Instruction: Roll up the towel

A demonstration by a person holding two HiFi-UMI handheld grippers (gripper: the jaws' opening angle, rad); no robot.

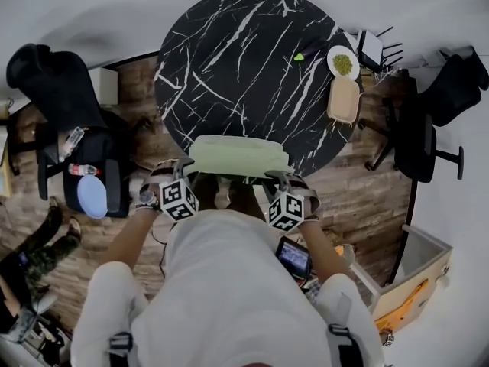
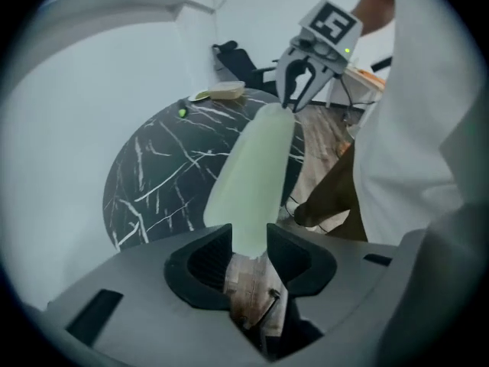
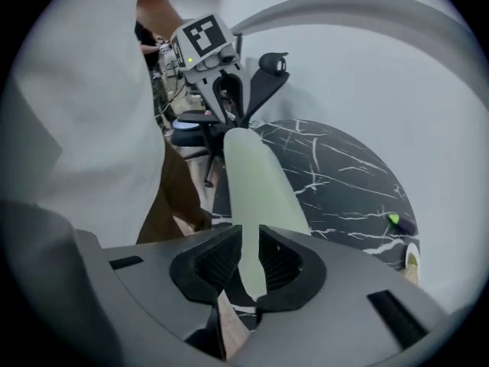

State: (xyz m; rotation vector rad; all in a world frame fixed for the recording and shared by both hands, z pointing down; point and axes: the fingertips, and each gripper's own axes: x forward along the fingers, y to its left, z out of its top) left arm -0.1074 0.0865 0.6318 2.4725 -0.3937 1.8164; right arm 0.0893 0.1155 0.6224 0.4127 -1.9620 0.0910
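We count 1 bench (image 1: 229,52), a round top of black marble with white veins. Across its near edge runs 1 towel (image 1: 238,157), pale green and gathered into a long band from left to right. We cannot tell whether it rests on the rim or hangs just above it.

We have 2 tongs at work. The left tongs (image 1: 186,167) are clenched on the towel's left end and the right tongs (image 1: 276,177) are clenched on its right end. The band is stretched straight between them.

We judge the rolling to be early. The towel is folded into a strip and held by both ends, but we see no tight coil yet. The next move calls for setting the strip flat on the bench. After that we would free 1 end and turn it over on itself, keeping the edges even so the roll does not go cone-shaped.

At the far right of the bench sit 1 tan oblong tray (image 1: 344,99), 1 white plate (image 1: 342,62) with something green on it, and 1 small green piece (image 1: 299,56). All 3 are well apart from the towel.
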